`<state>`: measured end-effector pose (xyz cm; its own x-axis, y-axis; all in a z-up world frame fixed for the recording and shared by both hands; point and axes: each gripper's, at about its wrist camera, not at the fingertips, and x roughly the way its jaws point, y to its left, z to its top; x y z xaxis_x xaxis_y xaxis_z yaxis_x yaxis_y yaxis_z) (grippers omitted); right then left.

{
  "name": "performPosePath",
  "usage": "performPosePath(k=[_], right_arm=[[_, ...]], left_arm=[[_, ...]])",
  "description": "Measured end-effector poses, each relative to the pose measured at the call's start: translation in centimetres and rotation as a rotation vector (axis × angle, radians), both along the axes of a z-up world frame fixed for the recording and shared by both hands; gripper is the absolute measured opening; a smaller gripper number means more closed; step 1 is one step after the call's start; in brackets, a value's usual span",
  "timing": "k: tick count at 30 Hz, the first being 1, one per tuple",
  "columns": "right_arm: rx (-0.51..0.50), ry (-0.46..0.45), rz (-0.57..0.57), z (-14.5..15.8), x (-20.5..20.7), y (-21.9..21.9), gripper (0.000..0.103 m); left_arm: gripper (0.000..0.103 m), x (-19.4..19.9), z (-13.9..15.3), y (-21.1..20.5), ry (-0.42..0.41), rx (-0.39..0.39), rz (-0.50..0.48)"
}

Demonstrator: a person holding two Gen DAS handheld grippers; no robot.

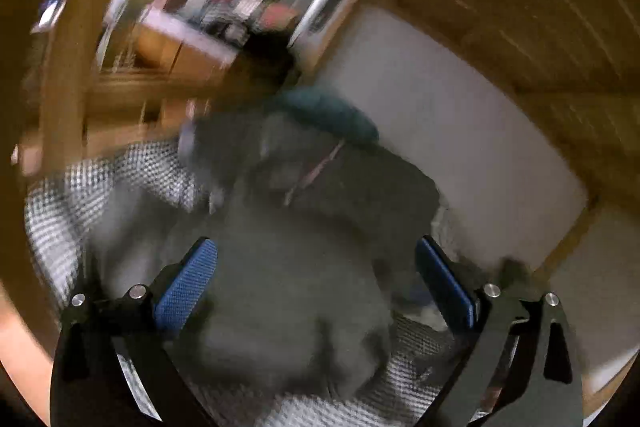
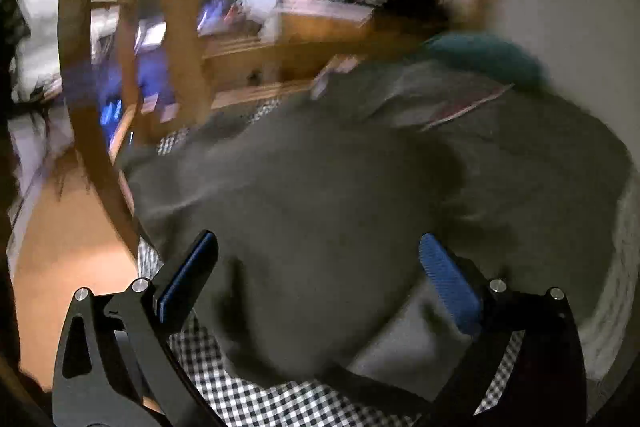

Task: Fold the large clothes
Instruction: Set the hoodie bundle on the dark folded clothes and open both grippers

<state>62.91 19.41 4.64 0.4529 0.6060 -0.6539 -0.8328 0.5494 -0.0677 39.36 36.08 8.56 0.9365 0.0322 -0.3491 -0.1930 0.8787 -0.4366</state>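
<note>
Dark grey garment (image 2: pixel 320 179) lies bunched on checked cloth (image 2: pixel 256 395), w/ pinkish trim strip near its far end. Teal item (image 2: pixel 484 59) just beyond garment's far edge. Left gripper (image 1: pixel 316 283) above garment, jaws spread wide, nothing btwn pads. Right gripper (image 2: pixel 316 279) above garment too, released, empty. Wooden frame (image 2: pixel 80 99) left of garment. Both views motion-blurred.

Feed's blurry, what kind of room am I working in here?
Probably a bedroom at home: the dark garment lies on a checked bed cover, a wooden frame post stands beside it, and a cluttered wooden desk sits behind.
</note>
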Motion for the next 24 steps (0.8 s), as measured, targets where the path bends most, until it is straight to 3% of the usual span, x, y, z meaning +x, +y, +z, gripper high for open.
performPosePath(k=[1, 2, 3, 4, 6, 7, 9, 10, 15, 16, 18, 20, 22, 24], right_arm=[[-0.047, 0.062, 0.002, -1.3, 1.2, 1.4, 0.1], [-0.039, 0.115, 0.011, -1.8, 2.0, 1.6, 0.1], [-0.033, 0.131, 0.017, -2.2, 2.5, 1.8, 0.1], [-0.032, 0.126, 0.01, -2.3, 2.6, 1.8, 0.1], [-0.023, 0.148, 0.0, -2.9, 2.6, 1.3, 0.1], [-0.021, 0.156, 0.002, -3.5, 1.9, 0.6, 0.1], [-0.024, 0.185, -0.028, -4.6, 2.2, 0.8, 0.1], [-0.029, 0.187, -0.032, -5.0, 2.1, 1.3, 0.1], [-0.004, 0.182, -0.079, -6.0, 1.5, 2.4, 0.1], [0.017, 0.169, -0.091, -5.9, 1.4, 2.6, 0.1], [0.107, 0.147, -0.126, -5.1, 0.9, 1.5, 0.1], [0.181, 0.19, -0.185, -4.2, 0.2, 0.0, 0.1], [0.264, 0.206, -0.256, -2.5, -1.9, -2.7, 0.1], [0.29, 0.167, -0.335, -1.1, -4.9, -5.0, 0.1]], left_arm=[[0.097, 3.7, 0.7, -0.3, 0.072, 0.12, 0.013], [0.097, 6.2, -0.4, -0.5, 0.162, 0.201, 0.037], [0.097, 9.1, -0.9, 0.4, 0.239, 0.251, 0.053], [0.097, 13.4, -3.1, 1.2, 0.378, 0.295, 0.046], [0.099, 19.0, -8.5, 2.2, 0.598, 0.282, -0.004], [0.099, 20.4, -9.5, 2.3, 0.647, 0.25, -0.047], [0.099, 21.0, -12.4, 4.4, 0.588, 0.107, -0.089], [0.099, 21.2, -12.6, 4.9, 0.575, 0.073, -0.094], [0.099, 20.9, -14.8, 5.8, 0.538, 0.038, -0.107], [0.099, 21.0, -16.5, 6.5, 0.534, 0.033, -0.104], [0.099, 20.1, -14.5, 6.5, 0.508, 0.024, -0.074], [0.098, 16.5, -11.1, 6.1, 0.399, 0.043, 0.003], [0.098, 12.1, -8.3, 3.9, 0.319, 0.126, 0.039], [0.098, 8.6, -6.7, 1.1, 0.322, 0.23, 0.069]])
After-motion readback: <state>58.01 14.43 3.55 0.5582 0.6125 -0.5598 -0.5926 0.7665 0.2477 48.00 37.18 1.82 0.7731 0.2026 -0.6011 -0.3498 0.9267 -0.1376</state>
